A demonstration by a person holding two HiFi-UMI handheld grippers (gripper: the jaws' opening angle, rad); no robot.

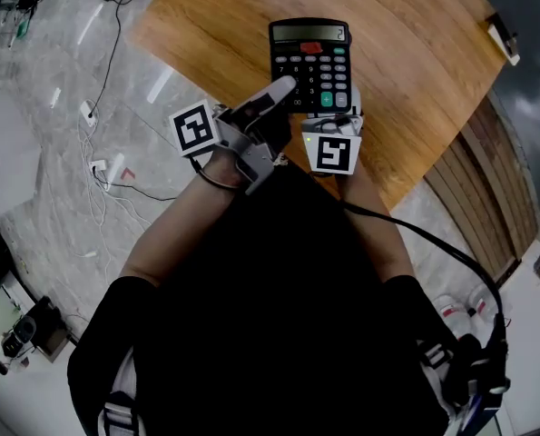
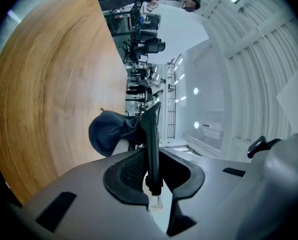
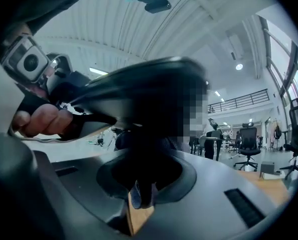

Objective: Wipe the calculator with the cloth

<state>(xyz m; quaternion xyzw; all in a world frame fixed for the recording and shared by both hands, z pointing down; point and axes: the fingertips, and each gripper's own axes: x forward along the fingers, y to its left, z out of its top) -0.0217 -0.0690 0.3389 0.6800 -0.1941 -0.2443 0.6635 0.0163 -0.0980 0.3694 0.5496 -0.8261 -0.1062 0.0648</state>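
Note:
A black calculator (image 1: 309, 65) hangs face up above the wooden table (image 1: 415, 62). My left gripper (image 1: 283, 94) is shut on its lower left edge. In the left gripper view the calculator (image 2: 151, 131) stands edge-on between the jaws of my left gripper (image 2: 152, 161). A dark blue cloth (image 2: 110, 131) is bunched against the calculator's underside. My right gripper (image 1: 340, 114) sits at the calculator's lower right corner. In the right gripper view my right gripper (image 3: 141, 186) is shut on the cloth (image 3: 138, 196), beneath the calculator's dark underside (image 3: 143, 91).
The table's rounded edge runs just ahead of my hands. Grey floor with white cables (image 1: 97, 166) lies to the left. Wooden slats (image 1: 487, 198) stand at the right. A small white object (image 1: 504, 44) sits on the table's far right edge. Office chairs (image 3: 249, 144) stand beyond.

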